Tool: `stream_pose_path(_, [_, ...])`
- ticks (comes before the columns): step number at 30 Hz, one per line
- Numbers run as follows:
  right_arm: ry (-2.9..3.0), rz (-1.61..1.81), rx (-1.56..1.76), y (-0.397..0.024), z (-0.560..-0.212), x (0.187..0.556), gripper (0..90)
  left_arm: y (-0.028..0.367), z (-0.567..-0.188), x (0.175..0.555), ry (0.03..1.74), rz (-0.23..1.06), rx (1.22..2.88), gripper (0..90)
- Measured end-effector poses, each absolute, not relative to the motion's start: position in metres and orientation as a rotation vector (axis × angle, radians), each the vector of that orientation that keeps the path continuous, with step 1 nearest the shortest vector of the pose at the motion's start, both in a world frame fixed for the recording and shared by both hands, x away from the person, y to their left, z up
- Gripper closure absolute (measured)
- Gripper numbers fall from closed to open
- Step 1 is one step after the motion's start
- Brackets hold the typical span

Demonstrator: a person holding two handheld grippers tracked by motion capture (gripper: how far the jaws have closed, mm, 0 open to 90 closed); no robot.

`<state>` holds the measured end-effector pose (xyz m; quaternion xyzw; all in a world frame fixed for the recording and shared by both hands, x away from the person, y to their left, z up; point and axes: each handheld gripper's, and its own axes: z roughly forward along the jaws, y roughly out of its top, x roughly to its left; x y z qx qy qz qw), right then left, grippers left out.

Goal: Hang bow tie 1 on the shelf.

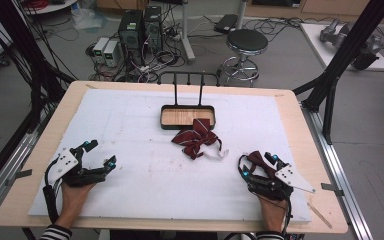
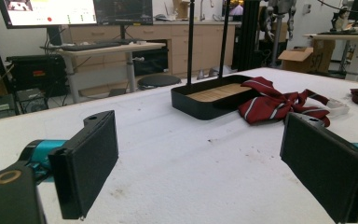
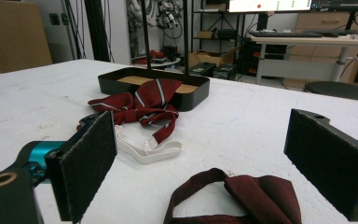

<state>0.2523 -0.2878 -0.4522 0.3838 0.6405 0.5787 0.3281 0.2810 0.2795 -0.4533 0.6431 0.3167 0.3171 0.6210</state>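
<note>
A striped red bow tie (image 1: 196, 139) with a white elastic strap (image 1: 221, 152) lies mid-table, one wing draped over the rim of a black tray (image 1: 166, 123) with a wooden floor. A plain dark red bow tie (image 1: 256, 159) lies flat at the front right. My right gripper (image 1: 258, 165) stands open around it, and in the right gripper view the pads are well clear of the plain bow tie (image 3: 254, 196). At the front left, my left gripper (image 1: 101, 153) rests open on the white board, and nothing sits between its jaws (image 2: 200, 158). The striped tie (image 2: 275, 103) and tray (image 2: 205, 108) lie ahead of it.
Two thin black posts (image 1: 188, 87) rise from the tray's far side. A white foam board (image 1: 130, 120) covers the wooden table. A small wooden stick (image 1: 320, 215) lies near the front right corner. Behind the table are a stool (image 1: 247, 42) and computers (image 1: 140, 27) on the floor.
</note>
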Motion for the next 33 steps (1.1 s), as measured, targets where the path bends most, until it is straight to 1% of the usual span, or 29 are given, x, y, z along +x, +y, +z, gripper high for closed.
stream_pose_path(27, [1.689,1.511,1.030,-0.287,-0.451,0.255,8.3,0.279,-0.453,0.282,0.730,0.727,1.484,11.7])
stream_pose_path(33, [1.713,1.506,0.984,-0.282,-0.440,0.254,8.3,0.279,-0.453,0.282,0.726,0.725,1.485,11.7])
